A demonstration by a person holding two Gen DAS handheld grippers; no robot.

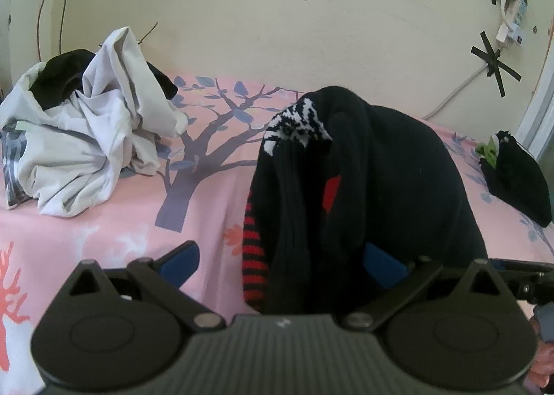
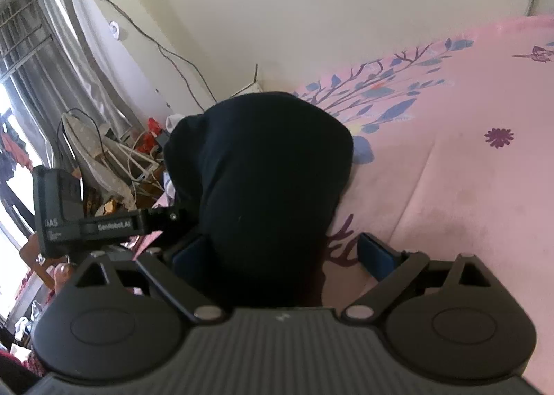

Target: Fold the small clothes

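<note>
A black knitted garment (image 1: 374, 170) with red stripes and a white pattern stands bunched up on the pink bedsheet (image 1: 110, 222). My left gripper (image 1: 280, 253) is open wide around its near end. The cloth covers the right blue pad (image 1: 384, 263), and the left pad (image 1: 180, 263) stands free of it. In the right wrist view the same black garment (image 2: 263, 170) fills the gap of my right gripper (image 2: 280, 239), which is open. Its left pad (image 2: 190, 253) is against the cloth and its right pad (image 2: 377, 256) is apart from it.
A heap of white and black clothes (image 1: 86, 135) lies at the back left of the bed. A small folded black piece (image 1: 516, 180) sits at the right edge. The wall runs behind the bed. Cables and clutter (image 2: 114, 152) lie beyond the bed's left edge.
</note>
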